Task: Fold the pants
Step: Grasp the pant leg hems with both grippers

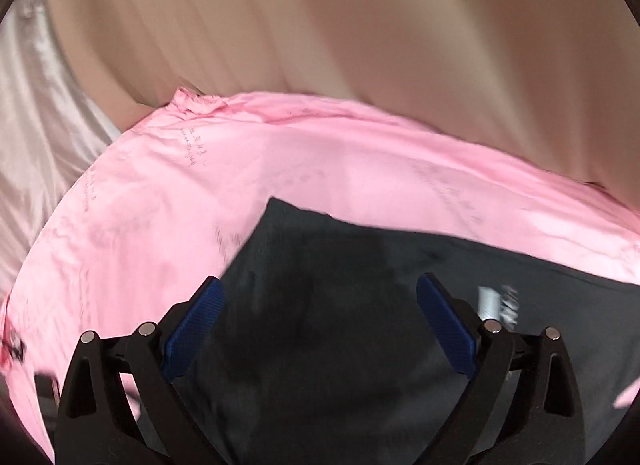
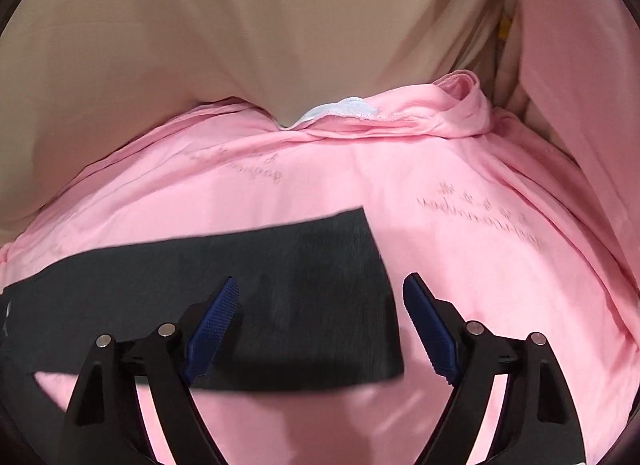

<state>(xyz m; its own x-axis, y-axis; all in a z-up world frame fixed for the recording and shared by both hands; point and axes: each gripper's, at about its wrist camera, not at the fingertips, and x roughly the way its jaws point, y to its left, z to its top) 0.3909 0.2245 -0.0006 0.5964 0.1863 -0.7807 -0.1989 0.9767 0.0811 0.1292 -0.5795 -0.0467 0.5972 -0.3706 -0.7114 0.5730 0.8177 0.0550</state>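
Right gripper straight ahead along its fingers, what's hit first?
Likely the dark pants: the open right gripper points at their right edge, pink sheet just beside. Depth unclear.

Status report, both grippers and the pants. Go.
Left gripper open, over the dark pants, empty. Right gripper open above the pants' end, empty. Pants lying flat on pink sheet. Nothing in the way.
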